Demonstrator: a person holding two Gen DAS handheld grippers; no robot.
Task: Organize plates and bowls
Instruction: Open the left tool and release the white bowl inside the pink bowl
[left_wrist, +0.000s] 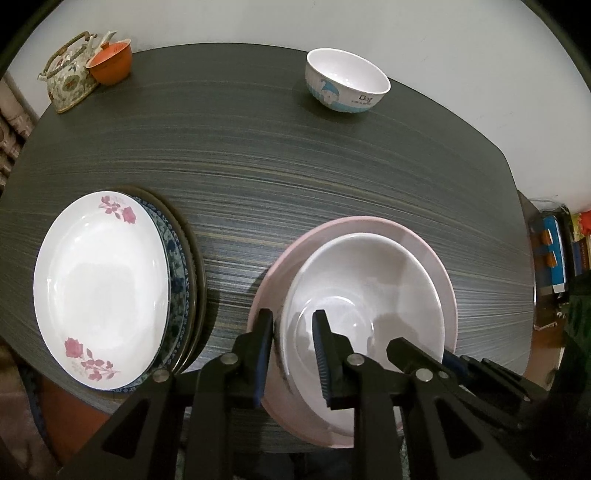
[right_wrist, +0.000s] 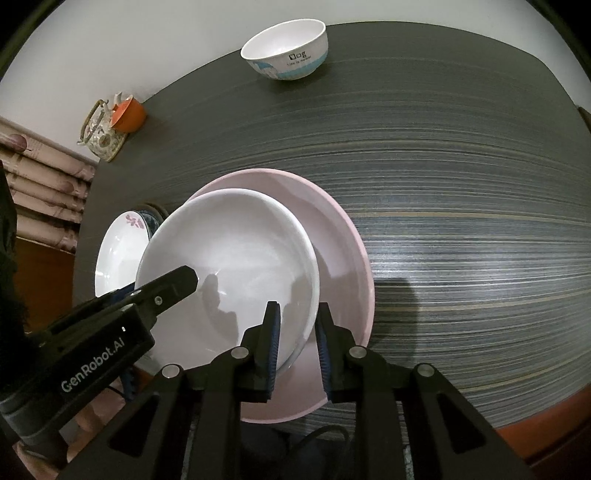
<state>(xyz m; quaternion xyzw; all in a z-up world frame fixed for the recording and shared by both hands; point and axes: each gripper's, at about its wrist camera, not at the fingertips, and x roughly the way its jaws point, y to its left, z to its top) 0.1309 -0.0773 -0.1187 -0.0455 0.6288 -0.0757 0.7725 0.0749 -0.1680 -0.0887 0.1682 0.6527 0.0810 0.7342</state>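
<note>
A large white bowl (left_wrist: 369, 291) (right_wrist: 236, 254) sits inside a wider pink bowl (left_wrist: 436, 254) (right_wrist: 343, 243) near the table's front edge. My left gripper (left_wrist: 293, 332) straddles the white bowl's left rim, one finger inside and one outside, with gaps beside the rim. My right gripper (right_wrist: 297, 332) straddles its right rim the same way. A small white bowl with blue print (left_wrist: 345, 79) (right_wrist: 286, 48) stands at the far side. A stack of plates, a rose-patterned white plate (left_wrist: 99, 288) (right_wrist: 120, 254) on top, lies to the left.
A floral teapot (left_wrist: 68, 72) (right_wrist: 101, 134) and an orange cup (left_wrist: 110, 62) (right_wrist: 129, 112) stand at the far left corner of the dark striped table (left_wrist: 258, 155) (right_wrist: 461, 221). A wall lies behind; shelves with clutter (left_wrist: 557, 251) sit to the right.
</note>
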